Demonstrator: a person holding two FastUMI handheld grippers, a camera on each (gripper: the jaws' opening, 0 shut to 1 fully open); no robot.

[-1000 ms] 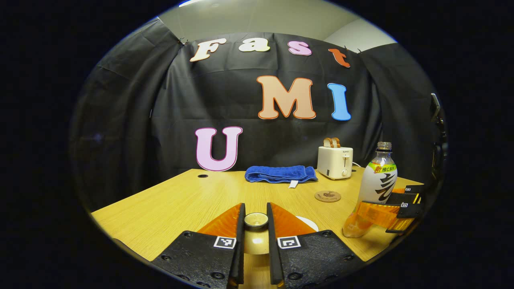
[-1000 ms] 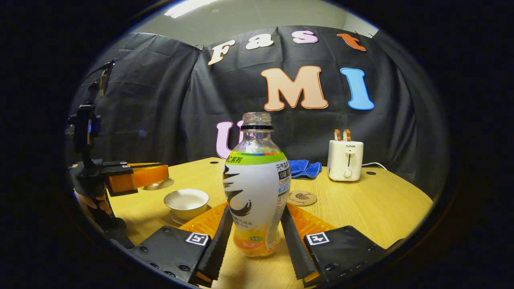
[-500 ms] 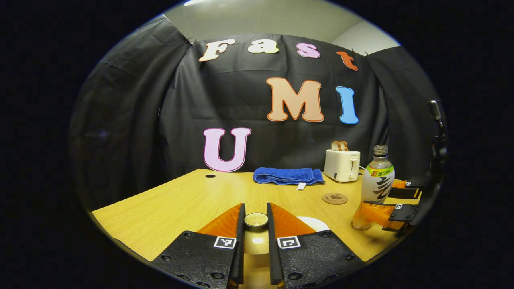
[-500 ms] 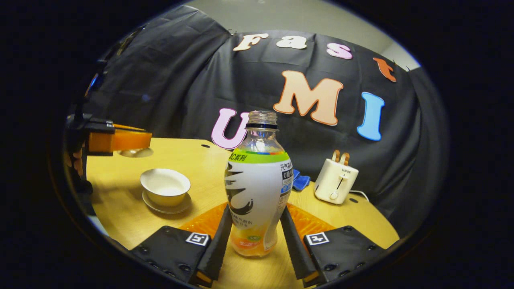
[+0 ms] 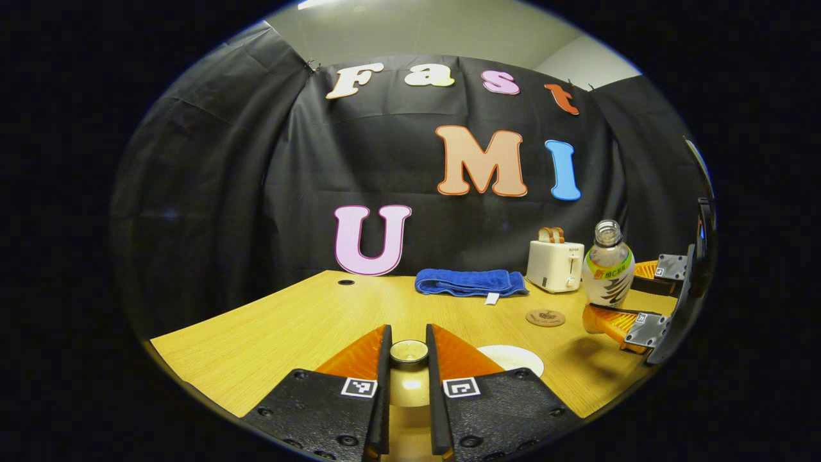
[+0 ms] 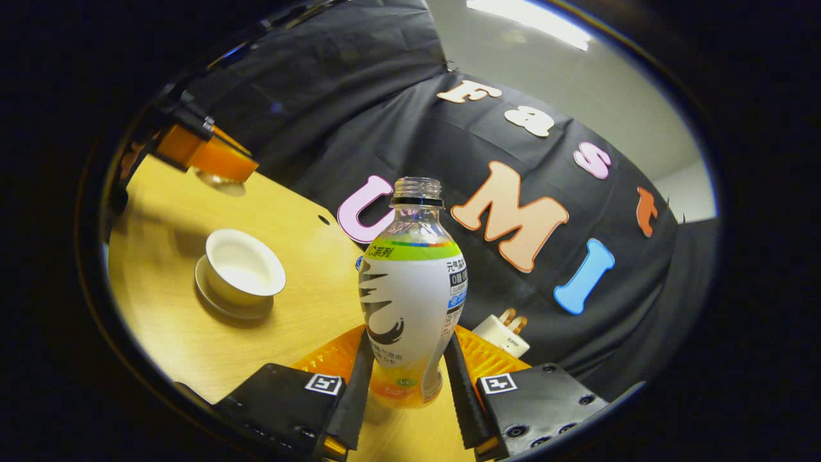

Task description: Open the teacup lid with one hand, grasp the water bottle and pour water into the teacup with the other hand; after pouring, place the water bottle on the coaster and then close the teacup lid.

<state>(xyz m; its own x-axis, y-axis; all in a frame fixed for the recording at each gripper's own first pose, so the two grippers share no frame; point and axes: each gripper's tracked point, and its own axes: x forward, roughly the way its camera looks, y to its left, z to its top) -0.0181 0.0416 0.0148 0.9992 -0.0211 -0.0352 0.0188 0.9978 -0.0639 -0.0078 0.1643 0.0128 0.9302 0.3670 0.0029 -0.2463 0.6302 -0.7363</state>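
In the left gripper view, the left gripper [image 5: 408, 359] is pinching the knob of the teacup lid [image 5: 408, 351] at bottom centre, fingers nearly together. The wooden table [image 5: 282, 327] is lying bare toward the left edge. The coaster [image 5: 545, 317] is sitting at centre right, apart from the toaster [image 5: 555, 264] and blue towel [image 5: 470, 282].

In the right gripper view, the right gripper [image 6: 404, 375] is clamping the water bottle [image 6: 412, 292], uncapped, its label carrying writing too small to trust. The teacup [image 6: 242, 269] is standing open on its saucer [image 6: 226, 303] at centre left.

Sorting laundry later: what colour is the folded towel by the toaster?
Blue. The towel shows best in the left gripper view, beside the toaster.
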